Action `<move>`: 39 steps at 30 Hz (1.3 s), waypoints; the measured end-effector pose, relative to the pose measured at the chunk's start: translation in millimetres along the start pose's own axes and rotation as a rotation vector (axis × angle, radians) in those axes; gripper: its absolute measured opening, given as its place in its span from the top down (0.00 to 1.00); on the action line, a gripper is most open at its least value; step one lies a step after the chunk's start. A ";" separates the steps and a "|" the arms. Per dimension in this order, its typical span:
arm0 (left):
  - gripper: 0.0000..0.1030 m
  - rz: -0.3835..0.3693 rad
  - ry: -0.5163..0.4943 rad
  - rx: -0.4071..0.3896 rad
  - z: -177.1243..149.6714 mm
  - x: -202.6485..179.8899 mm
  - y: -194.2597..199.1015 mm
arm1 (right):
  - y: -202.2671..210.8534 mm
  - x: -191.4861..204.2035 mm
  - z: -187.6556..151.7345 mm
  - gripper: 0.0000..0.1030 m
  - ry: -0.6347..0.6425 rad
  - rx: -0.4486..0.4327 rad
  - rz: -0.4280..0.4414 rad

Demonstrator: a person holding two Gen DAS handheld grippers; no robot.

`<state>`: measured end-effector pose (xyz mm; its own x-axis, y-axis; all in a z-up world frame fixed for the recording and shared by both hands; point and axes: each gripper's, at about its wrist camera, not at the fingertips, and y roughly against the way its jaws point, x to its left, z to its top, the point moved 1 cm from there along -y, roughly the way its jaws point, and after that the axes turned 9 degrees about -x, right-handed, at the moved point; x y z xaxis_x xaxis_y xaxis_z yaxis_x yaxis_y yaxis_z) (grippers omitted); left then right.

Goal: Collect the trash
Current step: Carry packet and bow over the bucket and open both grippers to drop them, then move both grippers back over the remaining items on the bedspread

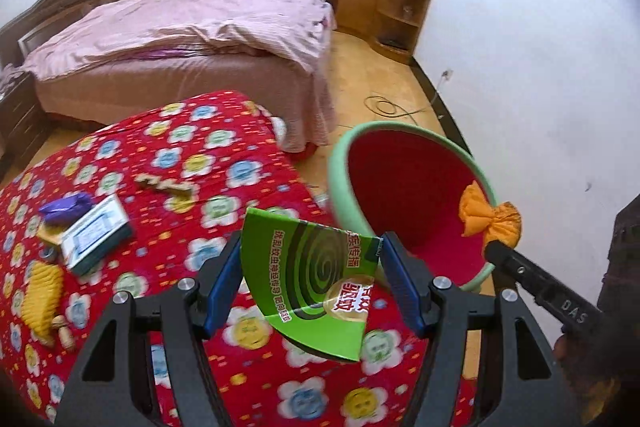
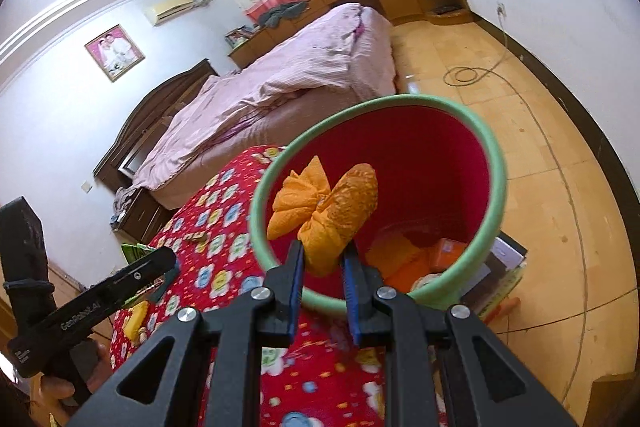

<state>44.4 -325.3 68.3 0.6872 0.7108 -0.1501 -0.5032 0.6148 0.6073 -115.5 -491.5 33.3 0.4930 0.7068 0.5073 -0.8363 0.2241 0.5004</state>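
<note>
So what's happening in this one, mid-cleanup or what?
A person is clearing trash off a table covered in a red flowered cloth, with a handheld gripper in each hand. The left gripper is shut on a piece of green mosquito-coil box. The right gripper is shut on a crumpled orange wrapper, held at the mouth of a green-rimmed red trash bin that already has orange scraps inside. A small box, a purple wrapper and other bits remain on the cloth.
</note>
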 end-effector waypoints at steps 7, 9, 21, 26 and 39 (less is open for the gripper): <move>0.35 -0.049 -0.052 -0.005 7.5 -37.4 -24.4 | -6.0 -25.2 11.1 0.80 -0.009 -0.002 -0.032; 0.35 -0.047 -0.068 0.003 7.7 -44.5 -32.4 | -9.4 -31.8 13.6 0.79 -0.015 -0.002 -0.036; 0.35 -0.052 -0.097 0.043 5.7 -68.4 -68.6 | -20.9 -54.1 22.5 0.75 -0.021 -0.001 -0.065; 0.35 -0.060 -0.041 0.058 9.6 -65.8 -78.5 | -29.6 -62.9 23.1 0.72 -0.032 0.033 -0.073; 0.34 -0.103 -0.012 0.062 10.0 -62.9 -84.5 | -35.0 -69.0 20.5 0.60 -0.060 0.040 -0.065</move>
<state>48.8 -425.4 34.3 0.7401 0.6405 -0.2049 -0.3965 0.6617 0.6363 -115.3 -561.8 -4.8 0.5608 0.6496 0.5134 -0.7922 0.2408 0.5607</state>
